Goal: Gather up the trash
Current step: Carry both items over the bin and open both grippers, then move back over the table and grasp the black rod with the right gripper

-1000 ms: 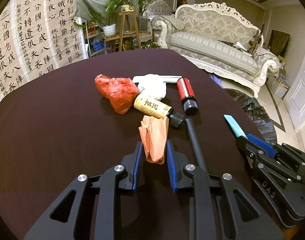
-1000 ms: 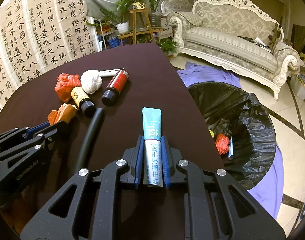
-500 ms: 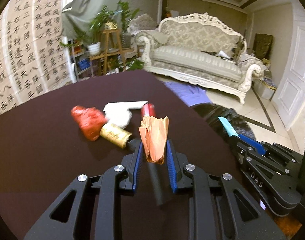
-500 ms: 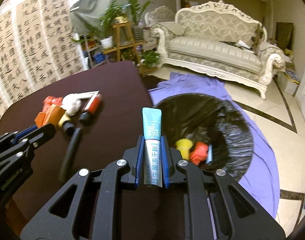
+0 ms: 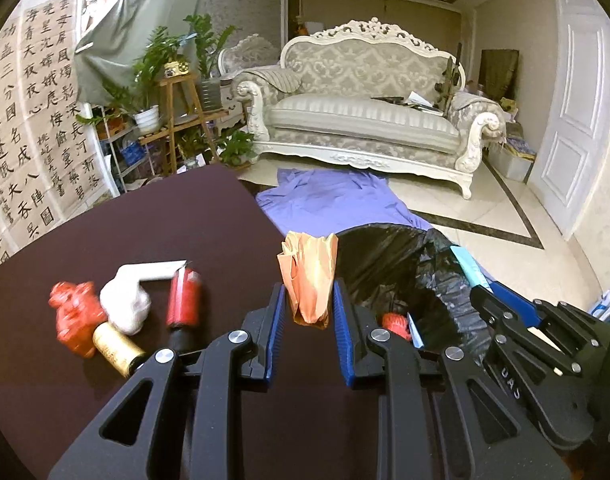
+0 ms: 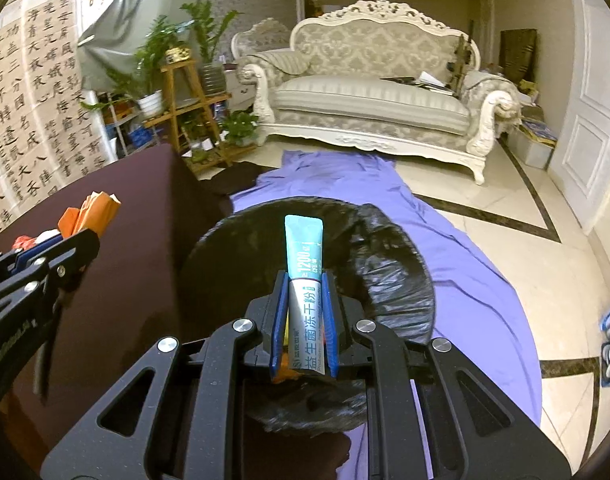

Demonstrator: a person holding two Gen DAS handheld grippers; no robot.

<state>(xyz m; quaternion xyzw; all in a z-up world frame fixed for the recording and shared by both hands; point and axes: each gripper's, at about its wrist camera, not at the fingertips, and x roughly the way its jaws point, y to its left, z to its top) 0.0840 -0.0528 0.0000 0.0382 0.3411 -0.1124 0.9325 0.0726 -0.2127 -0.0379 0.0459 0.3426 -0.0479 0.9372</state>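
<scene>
Left gripper [image 5: 308, 304] grips orange wrapper [image 5: 309, 276]; right gripper [image 6: 304, 300] clamps teal sachet [image 6: 304, 256], seemingly above black bag [image 6: 389, 264].

Orange wrapper [image 5: 309, 280], teal-and-silver sachet [image 6: 304, 276], black bin bag [image 6: 385, 264], purple sheet [image 6: 477, 280]

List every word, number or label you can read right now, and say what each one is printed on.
"1200" on the teal sachet held in the right tool.
"益生菌冻干粉" on the sachet's grey lower half.
Brush calligraphy on the wall scroll: many large characters, among them "名", "成", "夜".
Gold bottle label: too blurred to read.
Embossed letters on the right tool's body: not clearly legible.
</scene>
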